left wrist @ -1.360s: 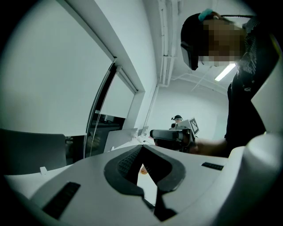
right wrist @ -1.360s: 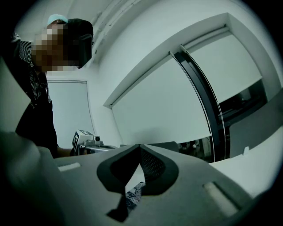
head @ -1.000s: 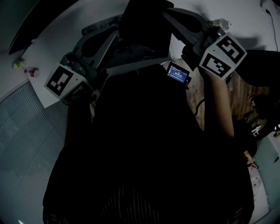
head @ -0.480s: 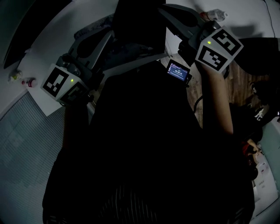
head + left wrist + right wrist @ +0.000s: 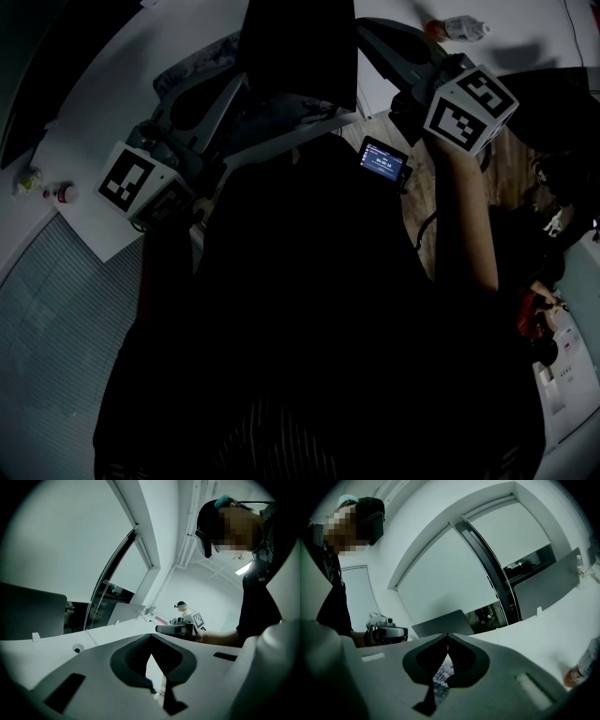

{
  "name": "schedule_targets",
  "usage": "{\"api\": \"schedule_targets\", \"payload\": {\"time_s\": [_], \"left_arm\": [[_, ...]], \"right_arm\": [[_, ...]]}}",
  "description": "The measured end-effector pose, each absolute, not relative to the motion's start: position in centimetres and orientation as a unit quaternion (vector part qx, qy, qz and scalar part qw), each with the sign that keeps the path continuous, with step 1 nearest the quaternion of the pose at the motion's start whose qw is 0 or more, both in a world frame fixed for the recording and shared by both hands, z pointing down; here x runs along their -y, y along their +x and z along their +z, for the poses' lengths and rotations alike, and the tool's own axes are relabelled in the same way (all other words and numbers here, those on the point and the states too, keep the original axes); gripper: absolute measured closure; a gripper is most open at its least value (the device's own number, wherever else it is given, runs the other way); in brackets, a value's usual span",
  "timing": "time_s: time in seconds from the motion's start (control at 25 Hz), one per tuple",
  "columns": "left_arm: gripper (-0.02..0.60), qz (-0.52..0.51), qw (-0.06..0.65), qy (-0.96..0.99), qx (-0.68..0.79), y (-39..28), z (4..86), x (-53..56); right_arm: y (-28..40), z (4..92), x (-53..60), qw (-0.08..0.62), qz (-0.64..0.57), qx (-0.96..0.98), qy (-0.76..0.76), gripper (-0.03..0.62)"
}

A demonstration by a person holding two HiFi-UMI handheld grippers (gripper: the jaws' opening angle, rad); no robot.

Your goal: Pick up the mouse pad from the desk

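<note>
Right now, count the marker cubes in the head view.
2: one marker cube at left over the white desk, the other at upper right beside the small screen. None seems hidden.

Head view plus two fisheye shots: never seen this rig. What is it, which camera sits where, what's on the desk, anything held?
No robot: a person holds a two-jaw gripper in each hand. The head view looks down from a head camera over the person's dark torso; each marker cube is part of a gripper. The other two cameras ride on the left gripper and right gripper, looking along their jaws. Both are shut, nothing seen pinched. On the white desk: a patterned mouse pad, showing below the right jaws, and a bottle.
</note>
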State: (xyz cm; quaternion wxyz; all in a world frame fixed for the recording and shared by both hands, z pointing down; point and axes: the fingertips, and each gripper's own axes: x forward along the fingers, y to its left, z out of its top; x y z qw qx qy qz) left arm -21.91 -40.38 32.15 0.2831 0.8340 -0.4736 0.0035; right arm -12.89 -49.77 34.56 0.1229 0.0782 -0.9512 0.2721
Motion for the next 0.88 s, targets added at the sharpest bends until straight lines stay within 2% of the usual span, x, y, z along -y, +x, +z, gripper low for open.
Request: {"api": "schedule_targets", "payload": {"time_s": [0.48,0.56,0.72,0.88], "left_arm": [[0.574,0.004,0.308,0.827,0.471,-22.8,33.8,39.8],[0.574,0.004,0.308,0.826,0.472,-22.8,33.9,39.9],[0.574,0.008,0.306,0.826,0.473,-22.9,33.8,39.7],[0.574,0.011,0.307,0.823,0.477,-23.0,33.5,39.9]], "right_arm": [[-13.3,38.4,51.2,0.152,0.296,0.937,0.106,0.581],[-13.0,39.6,51.9,0.154,0.310,0.931,0.116,0.564],[-12.8,42.9,52.8,0.166,0.342,0.914,0.143,0.491],[-11.8,45.4,53.9,0.191,0.352,0.901,0.168,0.456]]}}
